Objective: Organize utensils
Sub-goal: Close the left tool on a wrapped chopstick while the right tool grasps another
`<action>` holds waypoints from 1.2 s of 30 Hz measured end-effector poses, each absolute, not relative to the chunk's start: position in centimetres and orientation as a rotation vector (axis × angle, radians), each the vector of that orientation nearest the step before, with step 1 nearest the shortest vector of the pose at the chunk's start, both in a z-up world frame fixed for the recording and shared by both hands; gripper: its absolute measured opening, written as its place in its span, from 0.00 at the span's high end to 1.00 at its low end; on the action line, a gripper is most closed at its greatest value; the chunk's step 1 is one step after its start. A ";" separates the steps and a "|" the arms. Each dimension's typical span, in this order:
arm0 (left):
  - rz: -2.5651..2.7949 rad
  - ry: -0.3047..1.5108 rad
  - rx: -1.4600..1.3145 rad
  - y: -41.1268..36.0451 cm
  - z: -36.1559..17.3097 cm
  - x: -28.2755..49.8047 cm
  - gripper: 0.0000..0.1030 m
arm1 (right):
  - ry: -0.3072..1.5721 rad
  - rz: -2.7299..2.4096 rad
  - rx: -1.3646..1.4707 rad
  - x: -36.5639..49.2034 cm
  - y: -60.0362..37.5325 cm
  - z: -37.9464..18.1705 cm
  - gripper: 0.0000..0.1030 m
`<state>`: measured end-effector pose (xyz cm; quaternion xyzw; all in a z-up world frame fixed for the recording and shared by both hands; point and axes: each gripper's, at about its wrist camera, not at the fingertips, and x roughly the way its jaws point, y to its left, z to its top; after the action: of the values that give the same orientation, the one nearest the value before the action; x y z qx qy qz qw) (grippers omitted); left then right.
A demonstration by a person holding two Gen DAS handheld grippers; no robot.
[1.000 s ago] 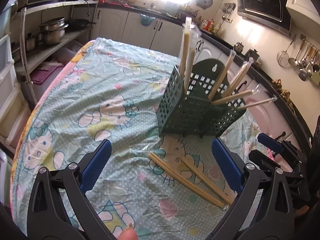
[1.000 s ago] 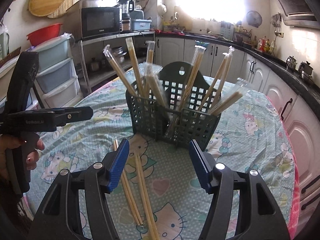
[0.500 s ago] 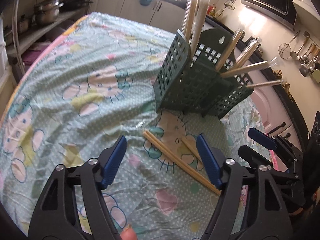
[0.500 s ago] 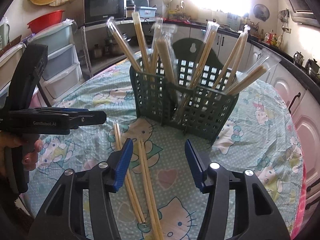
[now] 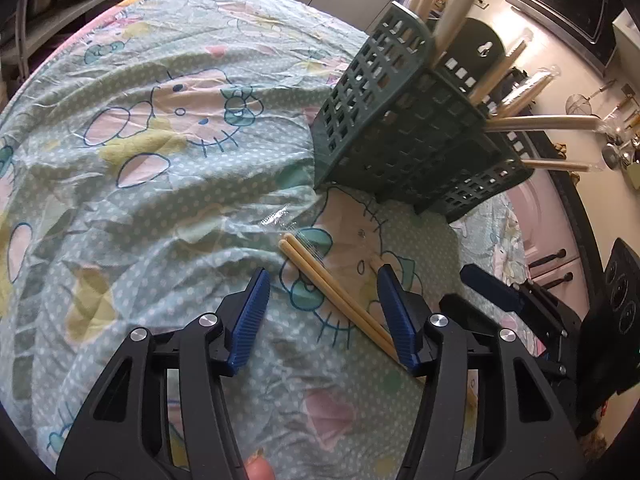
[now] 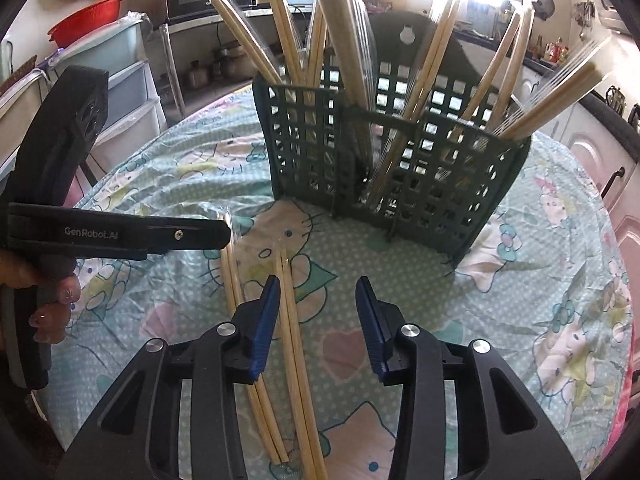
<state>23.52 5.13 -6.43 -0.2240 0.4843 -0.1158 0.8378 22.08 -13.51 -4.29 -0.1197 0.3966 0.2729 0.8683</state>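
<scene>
Table (image 5: 132, 184) surface is covered with a cartoon-print cloth under clear plastic. The landmark is the dark green caddy (image 6: 404, 184), a lattice-walled holder with divided compartments, standing upright on the cloth.

Caddy contents: several wrapped chopstick pairs (image 6: 432, 92) stand in the compartments, leaning outward at various angles (their plastic sleeves catch the window light). From the left wrist view the caddy (image 5: 404, 148) shows its side wall, with the sticks fanning out above and to the right.

In front of the caddy, two loose pairs lie flat on the cloth:
- Pair A (image 6: 234, 300) lies on the caddy's front-left side, running away from the caddy toward the near table edge.
- Pair B (image 6: 294, 344) lies just beside pair A, closer to the caddy's centre line, roughly parallel, apart at the caddy end.

Left gripper (image 5: 324, 312): jaws are spread wide and hold nothing. It sits low in front of the caddy, with pair A (image 5: 332, 284) passing diagonally between its blue pads (image 5: 250, 320). Whether the pads touch the cloth cannot be determined. In the right wrist view the same gripper (image 6: 224, 232) enters from the left, its tip over the far end of pair A.

Right gripper (image 6: 316, 320): jaws are moderately spread, empty. It faces the caddy's front wall, with pair B running between its pads, close to the left one (image 6: 262, 326).
</scene>
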 end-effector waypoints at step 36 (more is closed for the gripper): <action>-0.204 1.060 -0.536 8.4 -7.6 25.8 0.93 | 0.980 0.628 -0.255 25.6 -10.0 -6.5 0.92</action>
<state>25.85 8.39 -7.65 -0.2520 0.4984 -0.0961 0.8239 25.61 -10.00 -6.52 -0.1203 0.4617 0.2956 0.8276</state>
